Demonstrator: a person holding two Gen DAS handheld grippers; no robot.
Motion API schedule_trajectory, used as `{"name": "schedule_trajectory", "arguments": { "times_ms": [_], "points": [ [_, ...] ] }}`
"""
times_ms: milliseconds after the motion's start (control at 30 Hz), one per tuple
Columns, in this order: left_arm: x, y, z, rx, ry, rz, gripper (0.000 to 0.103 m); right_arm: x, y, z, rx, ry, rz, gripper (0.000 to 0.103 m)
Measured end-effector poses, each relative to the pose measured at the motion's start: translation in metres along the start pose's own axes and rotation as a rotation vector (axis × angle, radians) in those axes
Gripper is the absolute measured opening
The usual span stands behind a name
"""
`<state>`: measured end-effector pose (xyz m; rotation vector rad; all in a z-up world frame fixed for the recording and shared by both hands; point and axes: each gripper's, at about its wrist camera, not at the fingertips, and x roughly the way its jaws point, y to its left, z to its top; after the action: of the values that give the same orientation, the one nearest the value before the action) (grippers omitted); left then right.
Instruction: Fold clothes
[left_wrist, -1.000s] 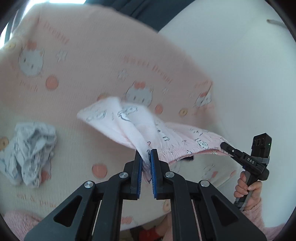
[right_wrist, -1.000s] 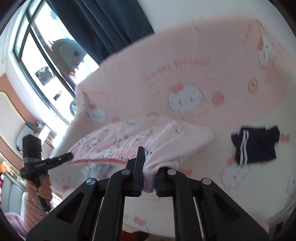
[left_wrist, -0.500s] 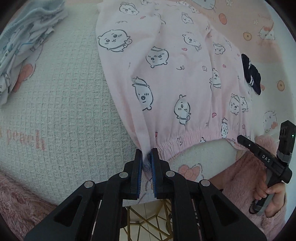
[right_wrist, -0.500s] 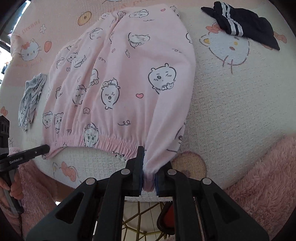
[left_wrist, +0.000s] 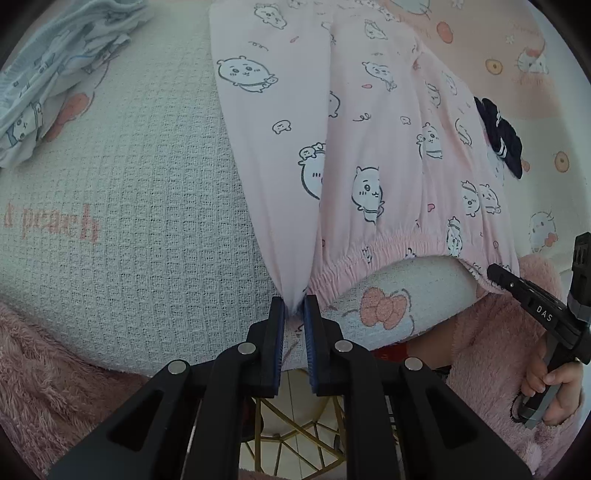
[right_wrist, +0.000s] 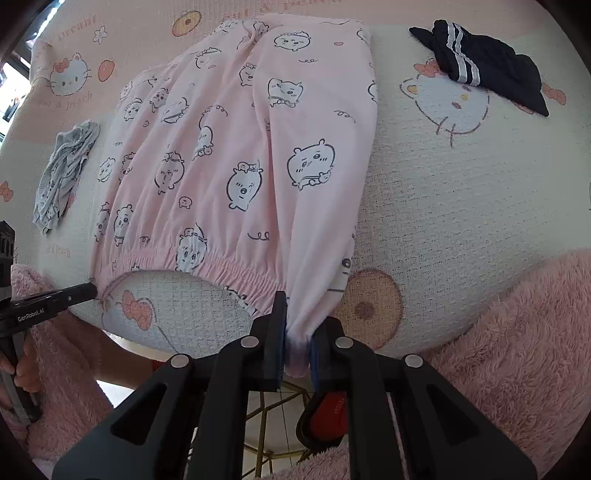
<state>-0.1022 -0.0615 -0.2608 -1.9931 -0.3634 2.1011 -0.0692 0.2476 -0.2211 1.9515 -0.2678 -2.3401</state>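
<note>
The pink trousers (right_wrist: 236, 155), a second ago hanging in the air, now lie spread flat on the bed (right_wrist: 461, 206), waistband corners pinched in the left hand-held gripper (left_wrist: 294, 314), whose jaws are opening, and the clenched right hand-held gripper (right_wrist: 297, 332), ready for folding.

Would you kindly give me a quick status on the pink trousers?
Left gripper opening, waistband corner between its jaws. Right gripper shut on the other corner. Pink trousers spread flat on the blanket. Nothing in the way.
</note>
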Motion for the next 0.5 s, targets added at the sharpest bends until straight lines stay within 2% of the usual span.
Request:
{"name": "schedule_trajectory", "arguments": {
  "times_ms": [67,133,300,367,500],
  "points": [
    [0.000,0.010,0.000,-0.064,0.022,-0.024,0.018,0.005,-0.002,0.001,0.027,0.040,0.013,0.012],
    [-0.005,0.017,0.000,-0.108,0.018,-0.039,0.020,0.002,-0.004,0.003,0.067,0.038,0.042,0.013],
    [-0.044,0.014,0.020,-0.048,-0.068,-0.073,0.020,-0.037,-0.005,0.005,0.106,-0.043,0.130,0.013],
    [-0.061,0.016,0.041,-0.018,-0.111,-0.045,0.020,-0.053,-0.001,0.013,0.113,-0.060,0.165,0.013],
    [-0.083,0.037,0.098,-0.049,-0.178,-0.024,0.020,-0.084,0.009,0.044,0.091,-0.092,0.211,0.014]
  ]
}}
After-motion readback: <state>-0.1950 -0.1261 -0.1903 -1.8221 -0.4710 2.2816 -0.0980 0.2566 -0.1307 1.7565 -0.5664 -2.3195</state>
